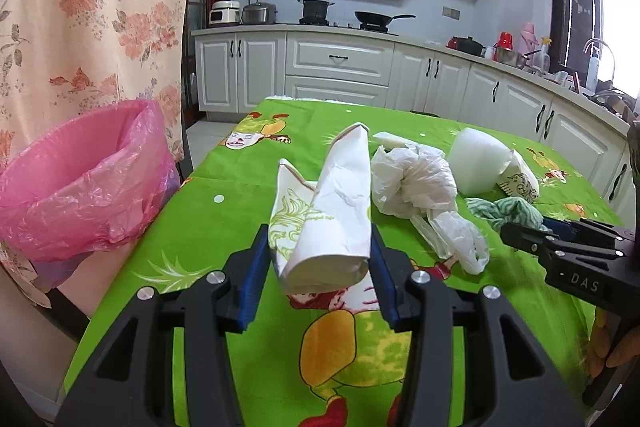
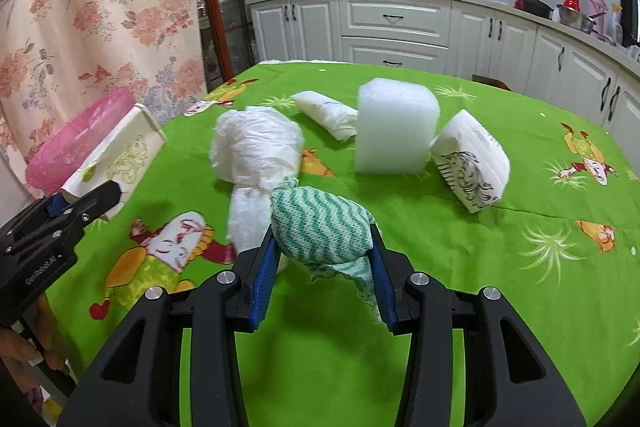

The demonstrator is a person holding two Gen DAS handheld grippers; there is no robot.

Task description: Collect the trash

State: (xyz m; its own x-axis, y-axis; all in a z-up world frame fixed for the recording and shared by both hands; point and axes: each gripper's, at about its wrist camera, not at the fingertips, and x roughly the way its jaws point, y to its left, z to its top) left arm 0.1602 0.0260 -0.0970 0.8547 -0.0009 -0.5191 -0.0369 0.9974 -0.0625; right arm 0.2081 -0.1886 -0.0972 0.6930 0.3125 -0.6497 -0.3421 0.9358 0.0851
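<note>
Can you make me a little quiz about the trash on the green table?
1. True or false: the left gripper is squeezing a crushed paper cup.
2. What is the right gripper holding? A) a foam block B) a green-and-white striped cloth C) a plastic bag
3. Fill in: the bin beside the table is lined with a ____ bag.

Key
1. True.
2. B, the green-and-white striped cloth. The foam block and the crumpled plastic bag lie on the green tablecloth.
3. Pink.
</note>
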